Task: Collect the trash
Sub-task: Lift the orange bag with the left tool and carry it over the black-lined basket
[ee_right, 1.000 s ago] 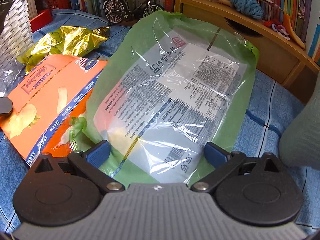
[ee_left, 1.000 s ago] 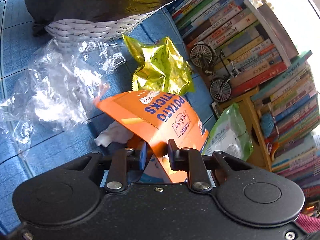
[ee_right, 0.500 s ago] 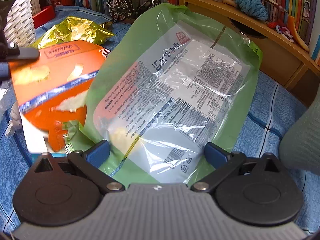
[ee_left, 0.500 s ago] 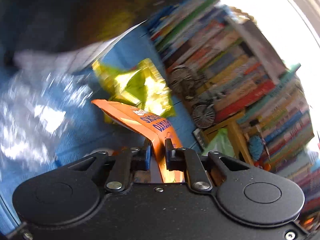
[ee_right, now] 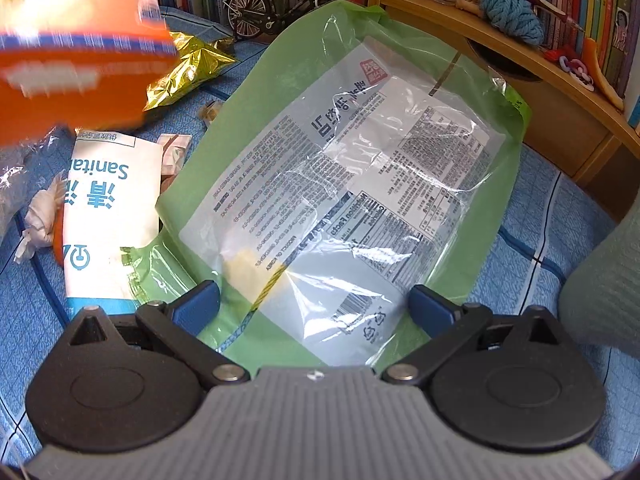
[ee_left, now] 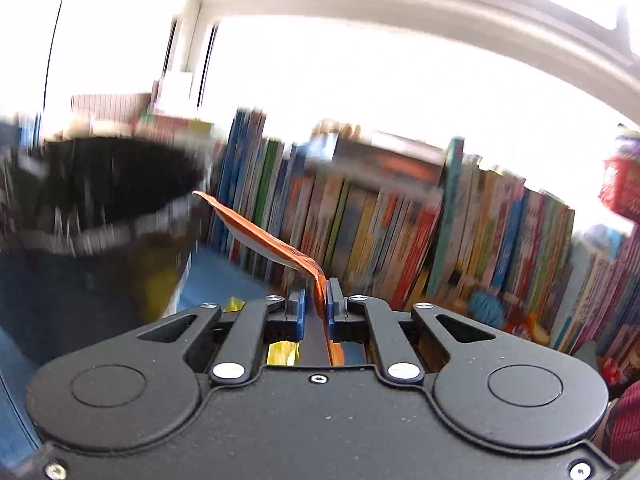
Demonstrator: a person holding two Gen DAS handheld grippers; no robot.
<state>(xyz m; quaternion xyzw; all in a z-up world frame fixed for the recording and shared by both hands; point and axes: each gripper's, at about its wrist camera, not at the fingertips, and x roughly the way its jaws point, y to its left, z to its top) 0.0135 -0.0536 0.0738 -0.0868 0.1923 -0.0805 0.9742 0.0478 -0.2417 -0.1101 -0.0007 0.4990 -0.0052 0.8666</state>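
Observation:
My left gripper (ee_left: 316, 304) holds an orange potato-sticks packet (ee_left: 264, 236) edge-on between its blue pads, jaws still closing on it, lifted in the air. Just left of it is the white woven basket with a black liner (ee_left: 108, 184). In the right wrist view the same orange packet (ee_right: 80, 72) hangs blurred at the top left. My right gripper (ee_right: 314, 306) stands open low over a green and clear food packet (ee_right: 400, 80) on the blue mat, one finger on either side of its near end. A gold wrapper (ee_right: 188, 68), a white wipes packet (ee_right: 108, 208) and a crumpled tissue (ee_right: 40, 216) lie to the left.
A row of books (ee_left: 400, 232) stands behind the basket. A wooden shelf (ee_right: 520, 60) with blue yarn (ee_right: 508, 12) runs along the right, and a toy bicycle (ee_right: 276, 0) stands at the back. Clear plastic film (ee_right: 12, 176) lies far left. Grey-green fabric (ee_right: 600, 280) bulges at the right edge.
The left gripper closed on the orange packet, lifted it off the mat and rolled, now level with the basket rim. The white wipes packet under it is uncovered. The right gripper has not moved.

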